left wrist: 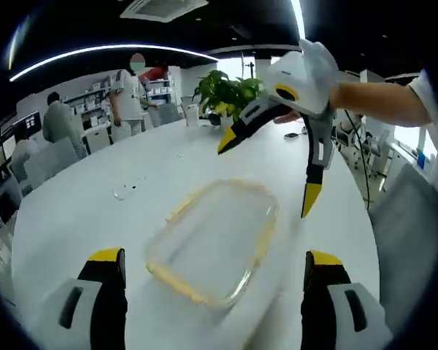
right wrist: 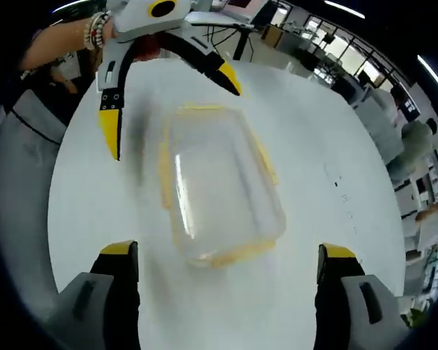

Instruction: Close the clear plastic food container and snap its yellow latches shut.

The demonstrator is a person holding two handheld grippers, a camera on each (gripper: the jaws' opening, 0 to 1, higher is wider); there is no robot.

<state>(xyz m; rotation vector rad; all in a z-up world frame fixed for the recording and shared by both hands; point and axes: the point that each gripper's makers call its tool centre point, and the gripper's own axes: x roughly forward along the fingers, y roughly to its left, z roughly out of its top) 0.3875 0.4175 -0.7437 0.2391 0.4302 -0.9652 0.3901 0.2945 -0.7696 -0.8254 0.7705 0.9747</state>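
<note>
A clear plastic container (left wrist: 212, 240) with a yellow rim lies flat on the white table (left wrist: 80, 211), just ahead of my left gripper (left wrist: 213, 266), which is open with nothing between its jaws. My right gripper (left wrist: 269, 171) comes in from the upper right, open, its yellow tips hovering over the container's far end. In the right gripper view the container (right wrist: 219, 189) lies lengthwise before my open right gripper (right wrist: 228, 255), and the left gripper (right wrist: 171, 109) hangs open above its far end. Motion blur hides how the latches stand.
A potted plant (left wrist: 226, 95) stands at the table's far edge. People (left wrist: 128, 98) and grey chairs (left wrist: 47, 157) are beyond the table on the left. A small clear item (left wrist: 124, 191) lies on the table left of the container.
</note>
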